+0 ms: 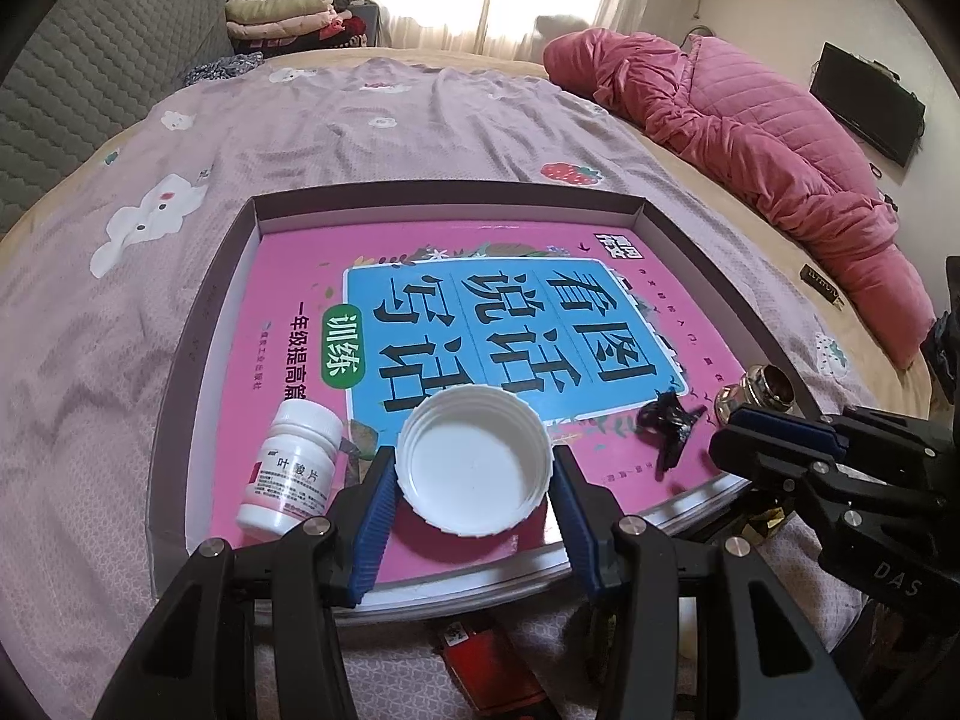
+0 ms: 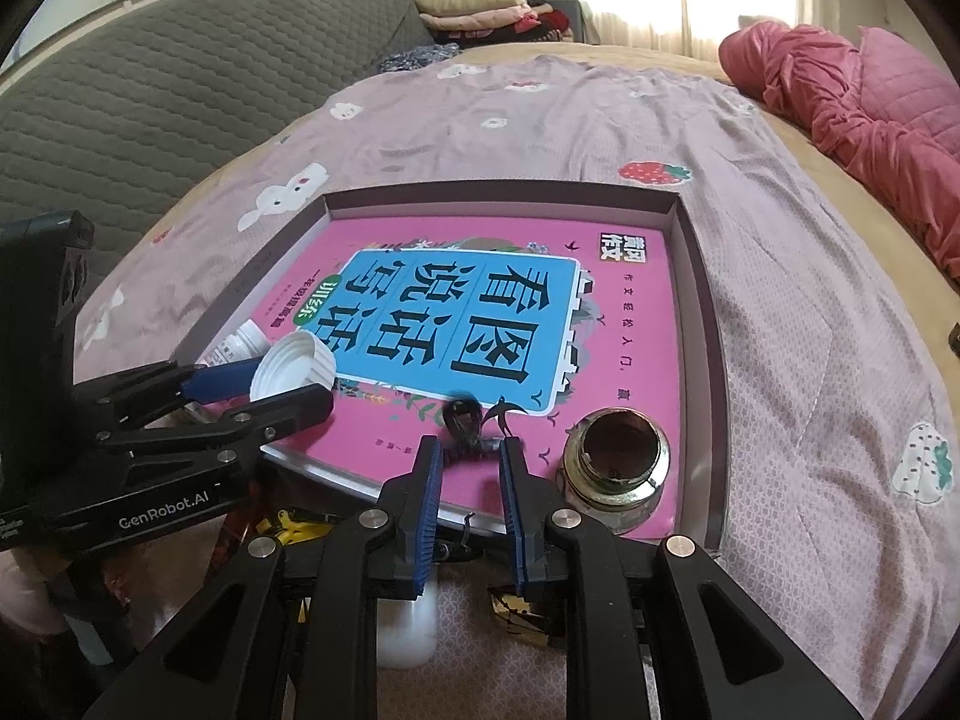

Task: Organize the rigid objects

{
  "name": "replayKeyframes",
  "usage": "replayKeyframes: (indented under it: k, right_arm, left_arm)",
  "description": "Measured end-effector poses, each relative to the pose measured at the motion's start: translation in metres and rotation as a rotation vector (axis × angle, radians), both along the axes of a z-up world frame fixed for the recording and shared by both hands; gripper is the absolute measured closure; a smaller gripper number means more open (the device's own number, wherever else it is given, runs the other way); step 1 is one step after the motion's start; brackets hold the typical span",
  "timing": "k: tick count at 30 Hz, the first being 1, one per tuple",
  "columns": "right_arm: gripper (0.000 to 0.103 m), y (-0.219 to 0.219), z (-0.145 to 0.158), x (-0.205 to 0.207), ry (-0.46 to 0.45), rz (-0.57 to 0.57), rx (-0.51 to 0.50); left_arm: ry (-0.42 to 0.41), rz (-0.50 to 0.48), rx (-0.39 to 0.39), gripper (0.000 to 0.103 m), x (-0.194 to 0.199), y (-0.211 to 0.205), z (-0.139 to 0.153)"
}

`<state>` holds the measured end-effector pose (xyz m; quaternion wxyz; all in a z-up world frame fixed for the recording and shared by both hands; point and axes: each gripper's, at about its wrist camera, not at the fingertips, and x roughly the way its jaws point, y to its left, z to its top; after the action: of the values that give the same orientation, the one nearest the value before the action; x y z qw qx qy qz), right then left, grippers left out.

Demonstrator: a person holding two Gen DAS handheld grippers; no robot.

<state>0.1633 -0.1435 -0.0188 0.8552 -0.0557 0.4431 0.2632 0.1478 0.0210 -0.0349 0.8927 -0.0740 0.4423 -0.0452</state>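
Here, low in the middle of the left wrist view, the left gripper has its blue-padded jaws pressed against both sides of a white cap, which faces hollow side up above the near edge of a pink book. The book lies flat inside a shallow box with grey-purple walls, filling most of its floor, and the box rests on a mauve bedsheet printed with rabbits and strawberries. Just left of the cap, a small white pill bottle lies tilted on the book's lower left corner, close beside the gripper's left finger. At the bottom edge of that view, below the box, a red lighter lies on the sheet. In the right wrist view the right gripper sits low in the centre, its jaws standing a little apart on either side of a small black clip on the book's near edge; the clip is blurred, so whether the pads actually touch it cannot be told for sure. To the right of the clip, a shiny metal fitting with a dark round opening stands upright in the box's lower right corner, near the wall. At the upper right of both views a rumpled pink quilt lies heaped along the bed's far side.
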Motion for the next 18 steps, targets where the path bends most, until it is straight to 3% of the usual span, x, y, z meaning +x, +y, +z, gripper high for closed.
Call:
replayKeyframes:
  k: [18]
  right_arm:
    - [0.08, -0.002, 0.013, -0.007, -0.061, 0.007, 0.048]
  left_arm:
    - [0.004, -0.005, -0.011, 0.053, -0.002, 0.0, 0.0]
